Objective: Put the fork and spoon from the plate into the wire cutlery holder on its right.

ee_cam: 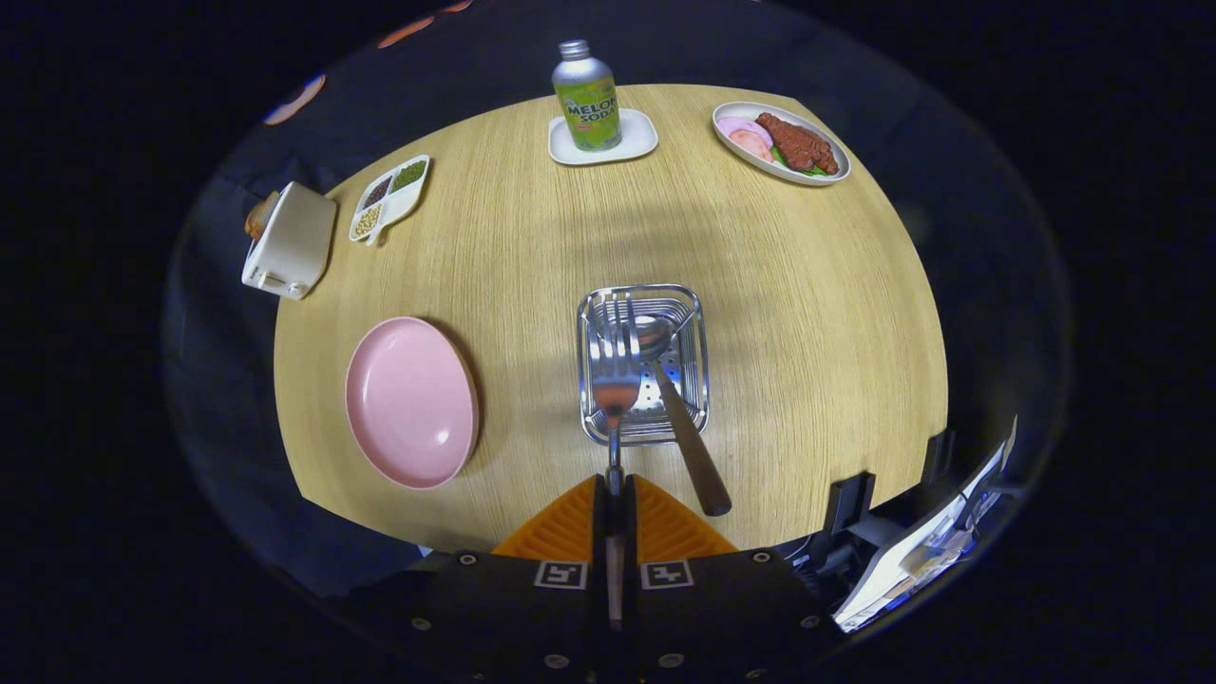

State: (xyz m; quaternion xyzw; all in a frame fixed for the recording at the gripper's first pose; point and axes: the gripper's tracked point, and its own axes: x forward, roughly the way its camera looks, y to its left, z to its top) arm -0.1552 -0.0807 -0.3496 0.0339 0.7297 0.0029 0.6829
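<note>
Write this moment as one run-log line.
tool: shut on fork | fork: over holder | spoon: in holder | plate: empty

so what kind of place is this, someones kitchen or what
Probably a staged dining setup in a recording booth, not a real kitchen: a wooden table against dark cloth, set with a soda bottle, a plate of food and a toaster. The gripper holds a fork above the wire cutlery holder.

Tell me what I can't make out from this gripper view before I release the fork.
- Fork: handle hidden between the closed fingers of the gripper.
- Fork tines: whether they touch the wire cutlery holder floor can't be judged from above.
- Spoon: bowl partly hidden behind the fork head.
- Sectioned dish: contents too small to identify.
</note>
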